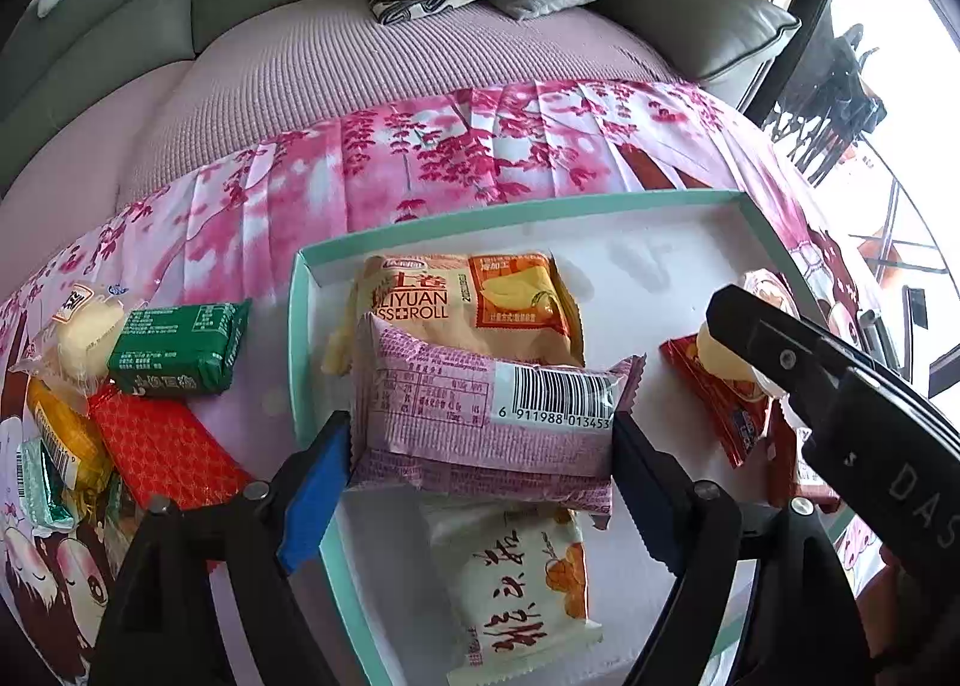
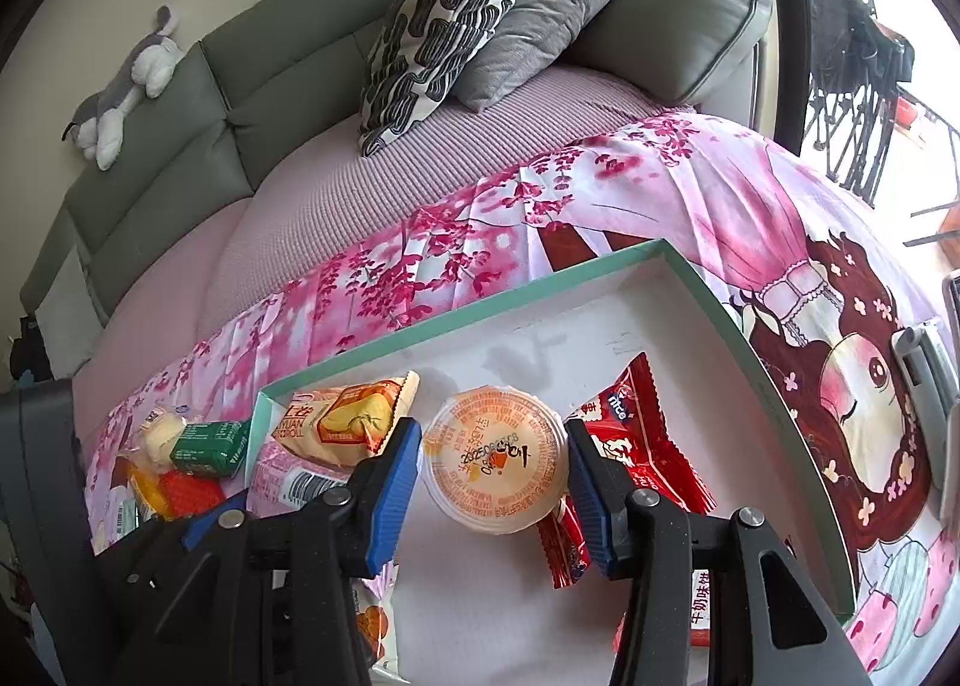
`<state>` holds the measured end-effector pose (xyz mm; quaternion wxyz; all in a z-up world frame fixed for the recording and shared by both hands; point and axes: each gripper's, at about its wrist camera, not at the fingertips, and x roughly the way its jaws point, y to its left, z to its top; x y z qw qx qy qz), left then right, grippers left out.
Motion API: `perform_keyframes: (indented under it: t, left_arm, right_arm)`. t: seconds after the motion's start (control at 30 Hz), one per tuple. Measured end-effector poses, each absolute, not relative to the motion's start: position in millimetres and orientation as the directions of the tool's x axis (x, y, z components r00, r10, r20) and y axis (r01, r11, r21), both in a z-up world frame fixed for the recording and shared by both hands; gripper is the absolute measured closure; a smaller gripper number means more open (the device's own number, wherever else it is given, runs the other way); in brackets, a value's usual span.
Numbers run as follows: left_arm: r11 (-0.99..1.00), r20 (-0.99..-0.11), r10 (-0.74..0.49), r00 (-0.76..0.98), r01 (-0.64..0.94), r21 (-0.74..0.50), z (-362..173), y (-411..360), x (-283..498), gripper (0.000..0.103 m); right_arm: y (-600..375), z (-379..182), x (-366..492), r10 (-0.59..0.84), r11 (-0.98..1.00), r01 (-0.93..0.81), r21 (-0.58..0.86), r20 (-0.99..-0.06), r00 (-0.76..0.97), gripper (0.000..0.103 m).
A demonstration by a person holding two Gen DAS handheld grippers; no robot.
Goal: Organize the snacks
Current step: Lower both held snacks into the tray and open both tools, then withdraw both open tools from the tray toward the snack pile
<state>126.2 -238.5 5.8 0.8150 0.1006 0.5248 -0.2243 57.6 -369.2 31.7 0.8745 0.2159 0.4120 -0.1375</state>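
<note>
Pink pack: barcode side up, inside tray, lying across orange roll pack and white pack.
Left gripper: jaws apart, straddling pink pack; blue pads right at its two ends, can't tell whether they touch.
Jelly cup: clear cup, orange printed lid up, inside tray.
Right gripper: jaws clamped on jelly cup, one pad each side.
Roll pack: orange, near tray's far left corner, partly under pink pack.
White pack: red script, near edge of tray, top end under pink pack.
Red packs: in tray, just right of jelly cup, one partly beneath it.
Tray: shallow, white floor, teal rim; sits on cloth.
Loose snacks: left of tray on cloth, green pack, red pack, yellow pack, clear-wrapped pale cake, all touching or overlapping.
Cloth: pink blossom print with cartoon girl.
Sofa: grey-green, behind; two cushions, plush toy on backrest.
</note>
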Motion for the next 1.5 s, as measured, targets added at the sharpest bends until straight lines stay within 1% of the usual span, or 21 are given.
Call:
perform_keyframes:
  t: [0.3,0.37,0.43,0.67,0.9,1.33,1.4,1.47,1.5]
  left_arm:
    - [0.873,-0.897,-0.258,0.358,0.485,-0.057,12.2,-236.5,120.7,0.014]
    - [0.871,-0.896,-0.262,0.359,0.487,-0.060,14.3,-236.1,119.2,0.014]
    - [0.871,-0.895,-0.267,0.356,0.487,-0.067,16.3,-235.2,117.9,0.010]
    - [0.874,-0.892,-0.274,0.360,0.479,-0.075,25.7,-230.6,114.1,0.010]
    - [0.890,-0.896,-0.261,0.359,0.448,-0.080,29.0,-221.9,114.3,0.010]
    - [0.934,-0.904,-0.234,0.356,0.339,-0.108,32.7,-198.6,126.1,0.010]
    - [0.941,-0.902,-0.229,0.367,0.320,-0.109,35.0,-195.3,127.4,0.010]
    - [0.949,-0.897,-0.220,0.382,0.295,-0.107,37.4,-190.9,128.3,0.010]
    - [0.954,-0.896,-0.215,0.389,0.281,-0.107,37.6,-188.7,128.7,0.010]
  right_arm:
    - [-369.1,31.7,58.3,-0.057,0.865,0.425,0.268,-0.788,0.613,0.051]
    - [-369.2,32.9,57.4,-0.051,0.863,0.424,0.276,-0.787,0.615,0.044]
    - [-368.6,34.1,56.3,-0.047,0.864,0.422,0.275,-0.789,0.612,0.042]
    - [-364.0,44.2,49.2,-0.069,0.874,0.424,0.239,-0.802,0.594,0.041]
    - [-362.9,51.2,39.5,-0.140,0.880,0.449,0.156,-0.817,0.559,0.039]
    - [-368.5,44.3,37.7,-0.150,0.868,0.476,0.142,-0.838,0.524,0.039]
    - [-367.3,41.7,39.3,-0.146,0.870,0.473,0.139,-0.844,0.516,0.037]
    - [-366.0,40.0,40.3,-0.143,0.871,0.472,0.137,-0.848,0.511,0.031]
    - [-365.5,39.1,41.0,-0.140,0.872,0.470,0.138,-0.850,0.508,0.030]
